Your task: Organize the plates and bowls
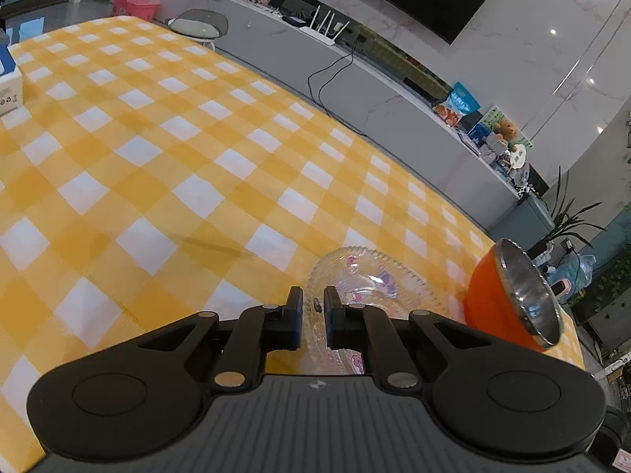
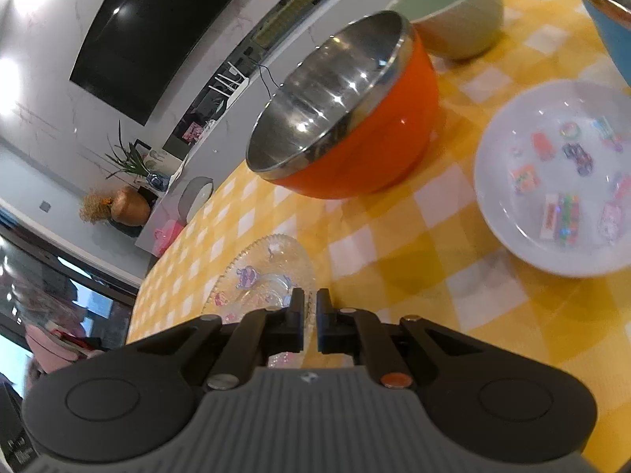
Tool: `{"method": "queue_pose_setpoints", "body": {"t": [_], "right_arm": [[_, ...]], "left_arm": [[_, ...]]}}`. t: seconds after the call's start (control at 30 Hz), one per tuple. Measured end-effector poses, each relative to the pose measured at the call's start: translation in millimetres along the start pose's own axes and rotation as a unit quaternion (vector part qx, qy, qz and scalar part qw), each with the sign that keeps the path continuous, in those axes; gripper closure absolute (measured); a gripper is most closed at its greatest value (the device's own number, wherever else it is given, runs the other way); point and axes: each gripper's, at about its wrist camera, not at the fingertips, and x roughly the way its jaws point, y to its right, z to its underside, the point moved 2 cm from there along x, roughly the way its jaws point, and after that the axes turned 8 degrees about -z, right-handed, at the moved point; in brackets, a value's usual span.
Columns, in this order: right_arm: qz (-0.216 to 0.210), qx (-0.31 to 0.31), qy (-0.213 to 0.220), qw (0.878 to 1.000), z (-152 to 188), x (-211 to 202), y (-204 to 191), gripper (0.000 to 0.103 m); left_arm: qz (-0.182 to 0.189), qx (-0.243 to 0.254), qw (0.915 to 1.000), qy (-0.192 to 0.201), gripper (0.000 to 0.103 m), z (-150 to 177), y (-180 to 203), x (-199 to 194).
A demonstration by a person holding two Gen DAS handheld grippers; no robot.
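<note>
- Both claws pinch the clear glass plate [image 1: 366, 276] by its rim: left claw [image 1: 313, 307] on one side, right claw [image 2: 310, 307] on another, though the right grip is hard to see.
- Plate lies on the yellow checked table [image 1: 157, 157], beside the orange bowl [image 2: 355, 118].
- Glass looks slippery and breakable; hold its bumpy edge.

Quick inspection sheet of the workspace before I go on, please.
Surface: table under a yellow checked cloth.
Job's things: glass plate, orange bowl, green bowl, white plate, blue bowl at the frame edge.
Clutter: white box on the far edge.
Grippers: left gripper and right gripper each have their jaws shut on the glass plate's rim.
Cables: black cord from the router down the cabinet.
Surroundings: cabinet, TV, plant.
</note>
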Motion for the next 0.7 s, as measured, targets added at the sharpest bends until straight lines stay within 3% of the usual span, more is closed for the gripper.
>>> {"method": "queue_pose_setpoints", "body": {"t": [0.37, 0.7], "right_arm": [[-0.007, 0.011, -0.015, 1.000, 9, -29, -6, 0.099], [0.004, -0.001, -0.022, 1.000, 22, -73, -11, 0.100]], "left_arm": [[0.002, -0.004, 1.0000, -0.001, 0.092, 0, 7, -36], [-0.002, -0.018, 0.9995, -0.027, 0.092, 27, 1, -67]]}}
